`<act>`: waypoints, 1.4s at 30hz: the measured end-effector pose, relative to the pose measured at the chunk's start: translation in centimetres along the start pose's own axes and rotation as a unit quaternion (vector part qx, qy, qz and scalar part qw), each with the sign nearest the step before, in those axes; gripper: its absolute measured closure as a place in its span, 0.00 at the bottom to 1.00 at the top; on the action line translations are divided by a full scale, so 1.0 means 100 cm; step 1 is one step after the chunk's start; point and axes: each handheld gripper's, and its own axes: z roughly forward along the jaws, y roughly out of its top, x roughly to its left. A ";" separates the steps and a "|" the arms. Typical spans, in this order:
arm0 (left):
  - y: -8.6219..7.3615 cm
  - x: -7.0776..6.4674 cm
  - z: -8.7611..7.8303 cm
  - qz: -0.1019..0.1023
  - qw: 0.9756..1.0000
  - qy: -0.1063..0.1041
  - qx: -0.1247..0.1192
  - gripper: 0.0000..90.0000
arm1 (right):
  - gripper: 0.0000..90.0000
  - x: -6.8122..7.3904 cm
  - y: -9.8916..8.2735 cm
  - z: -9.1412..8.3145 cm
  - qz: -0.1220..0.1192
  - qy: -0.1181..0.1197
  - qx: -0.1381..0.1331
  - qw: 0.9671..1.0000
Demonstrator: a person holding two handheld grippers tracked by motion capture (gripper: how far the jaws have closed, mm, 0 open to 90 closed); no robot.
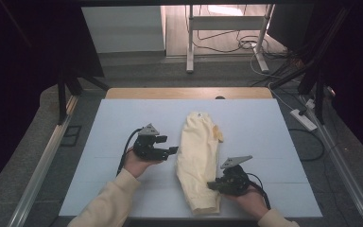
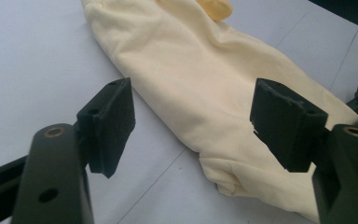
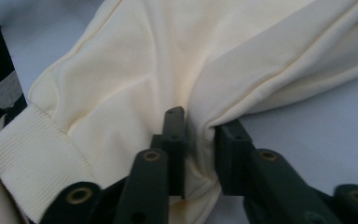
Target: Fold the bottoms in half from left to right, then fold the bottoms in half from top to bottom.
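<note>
Here a fold near the ribbed hem of the cream garment [image 3: 135, 70] is being pinched, perhaps only loosely, by the right gripper [image 3: 199, 140], so it is at risk of slipping free; beside the garment, the left gripper [image 2: 191, 116] is being held open and empty.

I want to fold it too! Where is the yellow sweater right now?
In the high view, the pale yellow cotton sweater lies folded lengthwise mid-way across the white table sheet, between the two grippers; the right gripper has cloth near its ribbed hem between its jaws.

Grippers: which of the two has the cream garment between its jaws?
The right gripper, at the garment's near edge, has a fold of fabric between its jaws. The left gripper stands open beside it, with nothing between its jaws.
</note>
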 end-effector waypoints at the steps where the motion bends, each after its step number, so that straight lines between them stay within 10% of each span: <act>1: 0.000 0.000 0.000 0.000 1.000 0.000 -0.001 0.33 | 0.73 0.000 0.000 -0.001 -0.004 -0.004 -0.006 1.000; 7: 0.000 0.001 0.000 -0.001 1.000 0.001 -0.001 0.33 | 0.54 -0.007 0.001 -0.013 -0.003 -0.043 -0.051 0.998; 21: 0.000 0.001 0.001 0.002 1.000 0.000 0.002 0.33 | 0.47 -0.026 0.007 -0.025 -0.011 -0.071 -0.117 0.991; 42: 0.006 0.003 0.009 0.003 1.000 0.003 0.007 0.31 | 0.43 -0.047 0.021 -0.027 -0.008 -0.102 -0.129 0.986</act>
